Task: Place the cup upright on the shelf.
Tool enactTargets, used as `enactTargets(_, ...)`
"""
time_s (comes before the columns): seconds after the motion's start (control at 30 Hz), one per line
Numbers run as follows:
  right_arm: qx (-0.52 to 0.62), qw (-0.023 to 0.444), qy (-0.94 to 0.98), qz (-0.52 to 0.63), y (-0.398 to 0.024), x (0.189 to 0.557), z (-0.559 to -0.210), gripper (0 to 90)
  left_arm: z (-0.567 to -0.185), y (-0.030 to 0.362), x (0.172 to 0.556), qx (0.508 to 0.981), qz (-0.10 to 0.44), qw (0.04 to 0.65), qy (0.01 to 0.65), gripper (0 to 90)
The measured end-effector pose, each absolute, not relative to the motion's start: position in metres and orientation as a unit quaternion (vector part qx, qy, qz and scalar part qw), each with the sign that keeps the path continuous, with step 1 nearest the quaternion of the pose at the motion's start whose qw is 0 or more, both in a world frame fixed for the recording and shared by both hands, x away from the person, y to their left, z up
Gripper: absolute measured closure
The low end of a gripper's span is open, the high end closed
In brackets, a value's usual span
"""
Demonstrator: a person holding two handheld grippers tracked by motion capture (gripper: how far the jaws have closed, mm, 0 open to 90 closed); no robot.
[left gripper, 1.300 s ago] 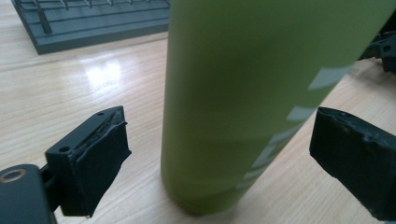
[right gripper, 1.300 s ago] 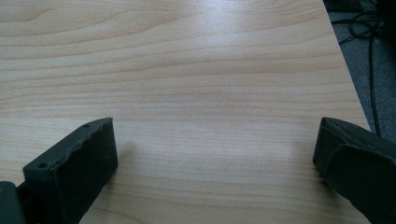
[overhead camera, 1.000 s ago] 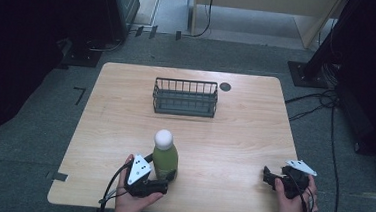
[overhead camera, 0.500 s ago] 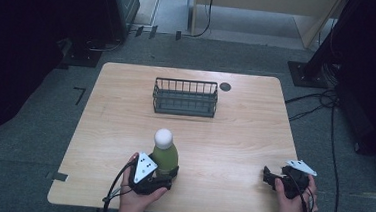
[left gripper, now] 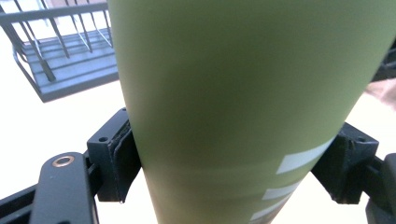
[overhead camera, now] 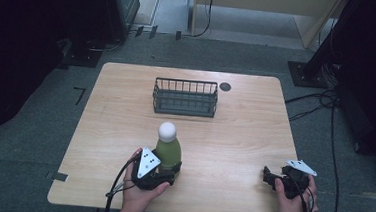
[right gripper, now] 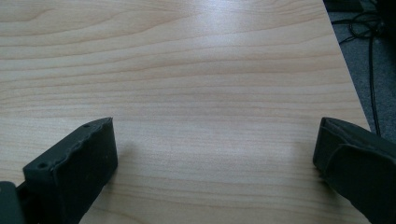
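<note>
l gripper (overhead camera: 170,169) clamps green bottle (overhead camera: 167,152), upright

Left claw (overhead camera: 170,171) clamped, right claw (overhead camera: 268,178) agape

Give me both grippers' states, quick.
Left gripper: shut on the tall green metal bottle with a white cap.
Right gripper: open, fingers wide apart over the bare wooden table.

An olive-green bottle (overhead camera: 168,153) with a white cap (overhead camera: 167,131), a dark-grey wire basket (overhead camera: 185,97) and a pale woodgrain bench (overhead camera: 245,125) are seen.
</note>
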State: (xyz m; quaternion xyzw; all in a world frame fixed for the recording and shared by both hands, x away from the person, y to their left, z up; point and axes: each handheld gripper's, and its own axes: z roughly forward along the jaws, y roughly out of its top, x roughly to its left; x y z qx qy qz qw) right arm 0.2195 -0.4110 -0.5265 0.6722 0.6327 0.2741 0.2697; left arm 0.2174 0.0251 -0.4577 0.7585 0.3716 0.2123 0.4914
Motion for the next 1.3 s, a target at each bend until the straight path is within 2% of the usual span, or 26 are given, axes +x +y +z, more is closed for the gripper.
enactTargets(0.53, 0.672, 0.27, 0.632, 0.275, -0.411, 0.22, -0.527, 0.0, -0.43, 0.025, 0.249, 0.74, 0.24, 0.505, 0.374, 21.0)
enactTargets(1.3, 0.672, 0.27, 0.632, 0.275, -0.411, 0.22, -0.527, 0.0, -0.403, 0.03, 0.313, 0.711, 0.268, 0.509, 0.405, 21.0)
